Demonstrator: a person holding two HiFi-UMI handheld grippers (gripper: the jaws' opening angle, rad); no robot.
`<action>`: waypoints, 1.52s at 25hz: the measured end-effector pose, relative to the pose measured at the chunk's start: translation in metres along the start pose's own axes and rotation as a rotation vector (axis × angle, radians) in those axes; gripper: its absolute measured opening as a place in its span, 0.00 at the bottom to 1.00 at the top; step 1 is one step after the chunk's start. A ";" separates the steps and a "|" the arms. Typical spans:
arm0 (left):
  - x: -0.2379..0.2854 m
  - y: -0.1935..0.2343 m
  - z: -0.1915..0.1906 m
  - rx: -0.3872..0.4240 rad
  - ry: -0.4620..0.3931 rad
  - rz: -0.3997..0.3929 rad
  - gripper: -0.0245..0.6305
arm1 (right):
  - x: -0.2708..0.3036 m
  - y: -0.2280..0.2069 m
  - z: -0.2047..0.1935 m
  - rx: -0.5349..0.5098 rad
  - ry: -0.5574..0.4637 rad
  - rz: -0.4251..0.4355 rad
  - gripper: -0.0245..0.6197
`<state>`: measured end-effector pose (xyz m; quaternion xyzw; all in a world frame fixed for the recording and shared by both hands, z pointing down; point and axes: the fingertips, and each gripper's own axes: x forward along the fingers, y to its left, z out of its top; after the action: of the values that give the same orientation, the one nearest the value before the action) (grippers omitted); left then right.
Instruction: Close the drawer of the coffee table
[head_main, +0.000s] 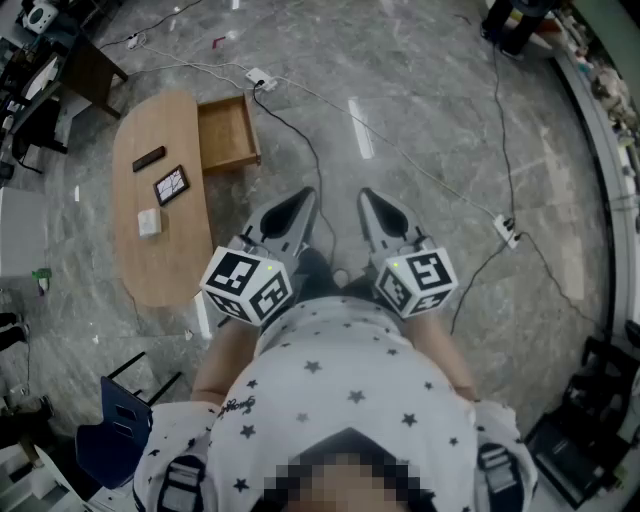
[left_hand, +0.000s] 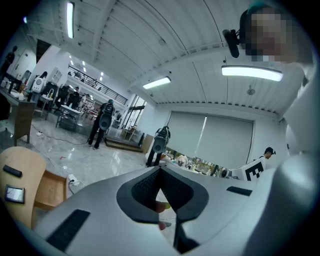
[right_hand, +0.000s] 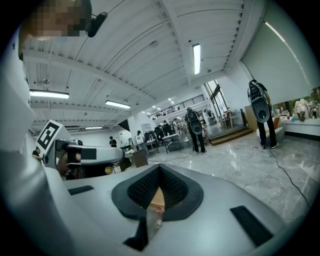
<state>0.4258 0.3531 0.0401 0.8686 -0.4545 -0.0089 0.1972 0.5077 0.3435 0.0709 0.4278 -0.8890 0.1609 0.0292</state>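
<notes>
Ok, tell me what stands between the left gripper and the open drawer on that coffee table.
Nothing solid. Between the left gripper and the drawer is open floor, crossed only by a black cable lying flat near the drawer's front. The drawer looks empty, so nothing visible blocks it sliding into the coffee table.

Bright ceiling strip lights (left_hand: 251, 73), glossy floor (head_main: 420, 80) glare, fisheye edges (dark corners)
</notes>
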 end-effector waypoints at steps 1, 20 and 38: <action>0.002 -0.001 -0.001 -0.001 0.000 0.004 0.05 | -0.001 -0.001 0.001 -0.003 -0.002 0.001 0.05; 0.031 0.016 -0.004 -0.012 0.014 0.082 0.05 | 0.008 -0.025 0.007 0.004 -0.001 0.012 0.05; 0.115 0.112 0.033 -0.055 0.026 0.095 0.05 | 0.118 -0.073 0.028 0.018 0.065 0.024 0.05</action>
<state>0.3991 0.1940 0.0679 0.8403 -0.4922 -0.0006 0.2273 0.4920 0.2037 0.0863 0.4120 -0.8911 0.1828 0.0523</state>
